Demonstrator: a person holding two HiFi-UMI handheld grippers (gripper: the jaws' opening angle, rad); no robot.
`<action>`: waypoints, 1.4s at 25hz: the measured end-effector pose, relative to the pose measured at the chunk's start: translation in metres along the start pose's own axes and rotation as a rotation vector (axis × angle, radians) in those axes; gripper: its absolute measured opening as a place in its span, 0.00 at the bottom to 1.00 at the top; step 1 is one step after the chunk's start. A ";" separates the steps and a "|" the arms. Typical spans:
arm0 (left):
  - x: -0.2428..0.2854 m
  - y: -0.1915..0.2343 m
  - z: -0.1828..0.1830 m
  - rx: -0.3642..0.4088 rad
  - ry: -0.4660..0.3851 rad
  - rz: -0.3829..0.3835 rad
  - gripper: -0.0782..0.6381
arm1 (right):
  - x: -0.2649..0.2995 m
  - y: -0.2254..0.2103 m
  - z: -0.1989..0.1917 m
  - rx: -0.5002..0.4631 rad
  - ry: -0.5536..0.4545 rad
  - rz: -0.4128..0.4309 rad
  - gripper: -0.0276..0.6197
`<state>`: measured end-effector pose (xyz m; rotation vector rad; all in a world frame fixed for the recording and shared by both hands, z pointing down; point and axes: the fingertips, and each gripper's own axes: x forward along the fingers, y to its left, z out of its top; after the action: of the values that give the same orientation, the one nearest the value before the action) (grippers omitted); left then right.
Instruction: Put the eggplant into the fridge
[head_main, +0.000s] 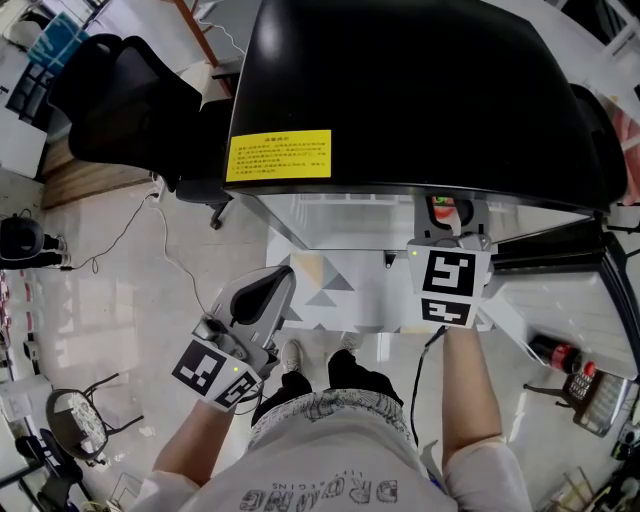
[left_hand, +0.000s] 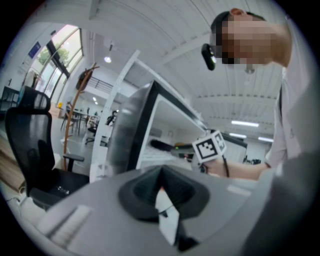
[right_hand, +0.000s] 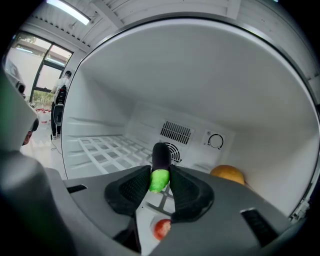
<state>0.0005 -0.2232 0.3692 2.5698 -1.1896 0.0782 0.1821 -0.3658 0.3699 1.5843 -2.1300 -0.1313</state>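
- My right gripper (right_hand: 160, 171) reaches inside the open fridge (head_main: 420, 90); its fingers are clamped narrowly on the eggplant (right_hand: 161, 155), pads pressing the green stem end.
- The eggplant's dark body points toward the fridge's back wall, above the white wire shelf (right_hand: 107, 147); I can't tell whether it touches the shelf.
- A yellow-orange fruit (right_hand: 227, 174) lies at the fridge's back right, and a small red round thing (right_hand: 161, 229) shows beneath my jaws.
- My left gripper (left_hand: 161, 171) hangs outside the fridge, off its front left, jaws together with nothing between them.
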 end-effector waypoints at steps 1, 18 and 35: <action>0.000 0.001 0.000 -0.001 -0.001 0.001 0.12 | 0.000 0.000 0.000 -0.002 0.005 -0.001 0.22; -0.004 -0.002 0.002 0.005 -0.004 0.002 0.12 | 0.001 0.003 -0.003 -0.006 0.024 -0.006 0.27; -0.021 -0.012 0.006 0.024 -0.011 -0.009 0.12 | -0.021 0.010 0.011 0.019 -0.034 0.002 0.30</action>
<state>-0.0043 -0.2025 0.3566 2.5995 -1.1875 0.0768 0.1732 -0.3456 0.3570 1.6017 -2.1652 -0.1385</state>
